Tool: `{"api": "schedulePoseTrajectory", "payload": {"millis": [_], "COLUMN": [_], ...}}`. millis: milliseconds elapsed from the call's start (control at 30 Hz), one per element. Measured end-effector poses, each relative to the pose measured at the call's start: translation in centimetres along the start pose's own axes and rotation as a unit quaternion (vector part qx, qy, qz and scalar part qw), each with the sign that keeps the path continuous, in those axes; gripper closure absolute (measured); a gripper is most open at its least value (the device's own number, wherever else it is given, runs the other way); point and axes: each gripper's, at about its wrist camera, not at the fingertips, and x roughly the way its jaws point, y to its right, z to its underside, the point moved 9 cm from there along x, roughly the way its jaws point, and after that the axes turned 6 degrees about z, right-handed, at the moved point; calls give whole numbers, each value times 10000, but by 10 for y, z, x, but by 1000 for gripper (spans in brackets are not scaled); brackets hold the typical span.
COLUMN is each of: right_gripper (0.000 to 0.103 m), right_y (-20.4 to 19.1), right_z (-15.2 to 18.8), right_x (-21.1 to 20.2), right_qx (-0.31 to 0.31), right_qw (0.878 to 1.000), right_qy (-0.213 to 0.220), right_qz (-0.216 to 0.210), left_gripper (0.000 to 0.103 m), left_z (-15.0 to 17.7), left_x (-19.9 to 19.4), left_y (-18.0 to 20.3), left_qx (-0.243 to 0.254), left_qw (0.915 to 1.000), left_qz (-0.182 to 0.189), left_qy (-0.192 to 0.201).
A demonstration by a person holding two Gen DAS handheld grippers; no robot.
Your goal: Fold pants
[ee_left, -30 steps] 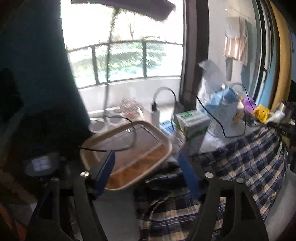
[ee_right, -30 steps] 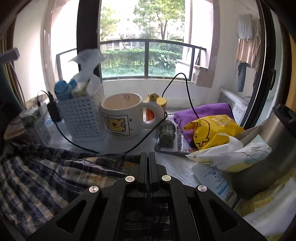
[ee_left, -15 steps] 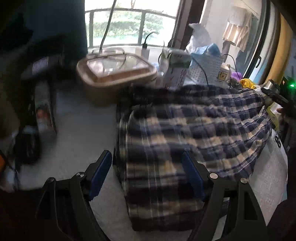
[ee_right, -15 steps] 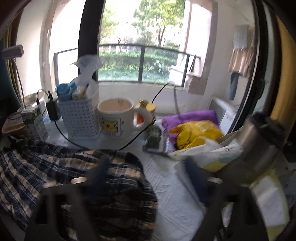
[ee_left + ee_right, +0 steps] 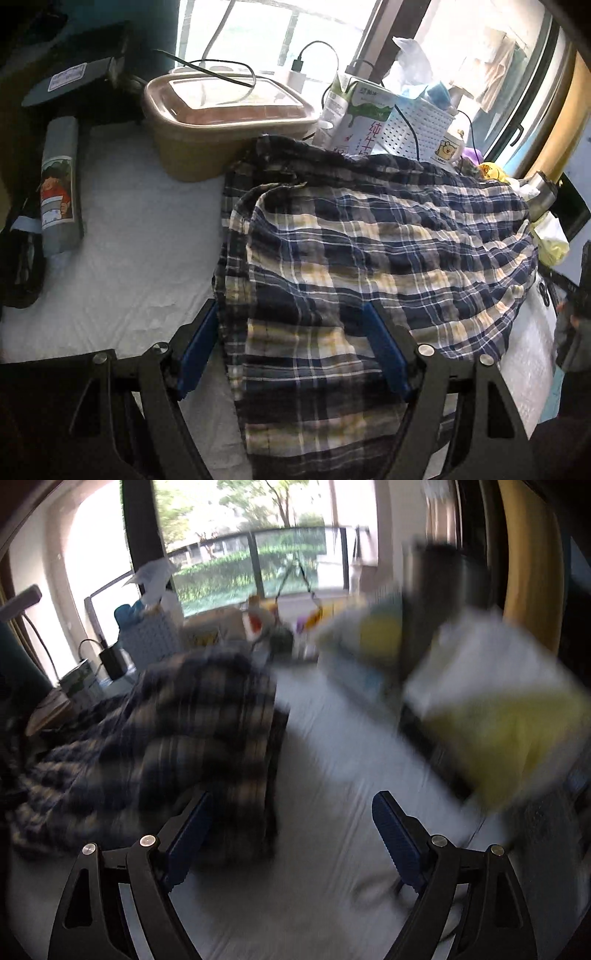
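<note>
In the left wrist view the left gripper (image 5: 291,347) sits nearest, its jaws wide and holding nothing — the blue pads stand on either side of the near edge of the pants (image 5: 362,266), whose cloth fills the gap between them. The pants are plaid, navy with cream and yellow, folded over themselves into a rumpled heap that lies on the white worktop (image 5: 133,236) and runs from the near middle out to the right. To the left of them lies a grey pouch (image 5: 61,184) with a cartoon picture on it. Beyond the heap's far left edge stands a tan box (image 5: 207,136) with a clear lid, a black cable lying across it. Just right of the box a milk carton (image 5: 356,122) stands upright behind the cloth, then a white basket (image 5: 417,129) and a mug (image 5: 448,149) farther right, all before the window.

The right wrist view is blurred. The right gripper (image 5: 291,830) has its jaws wide and holds nothing; bare worktop (image 5: 332,775) lies between the pads. The pants (image 5: 173,731) lie to the left, their near right edge just beyond the left pad. A yellow and white bag (image 5: 506,723) lies to the right, too smeared to read.
</note>
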Motion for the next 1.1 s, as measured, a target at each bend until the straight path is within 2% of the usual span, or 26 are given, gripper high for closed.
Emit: {"api": "schedulePoseTrajectory", "payload": {"millis": [33,67,100,167,267,333,367,400,533,667,867,1033,1067,1100], "right_gripper": [14,14,14,15,18,25,51,70,73,73,73,72,68,59], "right_y": [0,-2,-4,-14,-37,-50,-60,-66,-75,-65,-30,-10,-10,-11], "right_z": [7,12,14,15,10,11,11,12,17,14,1,6,6,5], "right_x": [2,3,4,6,16,26,28,29,22,1,-25,-13,-10,-9], "right_qx": [125,242,264,225,194,10,-298,-453,-960,-1381,-1721,-1783,-1730,-1682], "right_qw": [9998,9993,9990,9986,9974,9980,9987,9981,9949,9904,9848,9830,9840,9849], "right_qy": [-97,-186,-195,-180,-201,-295,-239,-261,-223,-62,20,-153,-167,-147], "right_qz": [-106,-234,-287,-434,-660,-555,-334,-318,-223,-24,237,411,399,378], "left_gripper": [29,40,46,69,82,82,82,82,82,84,84,84,84,84], "left_z": [-1,0,-1,-1,0,0,2,4,12,21,38,37,32,26], "left_x": [0,1,3,6,5,-1,-4,-8,-26,-47,-62,-68,-70,-70], "left_y": [1,2,4,7,8,13,15,17,22,39,50,45,46,48], "left_qx": [26,50,99,149,147,221,245,254,172,94,188,375,463,566], "left_qw": [10000,10000,10000,9999,9998,9995,9994,9993,9994,9999,9994,9978,9974,9968], "left_qz": [-2,13,2,-48,-93,-190,-233,-244,-290,-91,-277,-528,-558,-569], "left_qy": [22,18,3,-42,-100,-89,-102,-108,-95,-36,-89,-102,-53,6]}}
